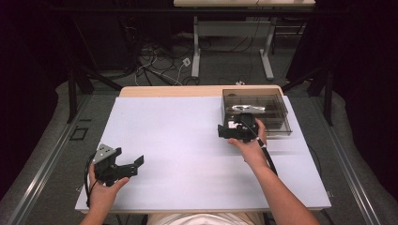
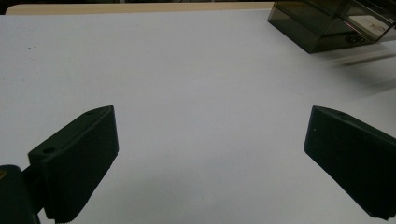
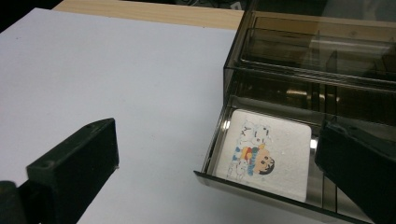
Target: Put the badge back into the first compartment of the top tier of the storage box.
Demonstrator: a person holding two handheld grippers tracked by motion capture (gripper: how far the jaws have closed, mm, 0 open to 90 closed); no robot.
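Right gripper [image 3: 219, 163], fingers spread empty, partly hides the card [image 3: 268, 154] in the drawer [image 3: 243, 184].

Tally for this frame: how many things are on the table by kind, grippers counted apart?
Smoky clear drawer box, lower drawer pulled open: 1
White square card with a cartoon print, lying flat in the open drawer: 1
Hand-held grippers, both with jaws apart and nothing between them: 2, the left gripper and the right gripper
Total: 4
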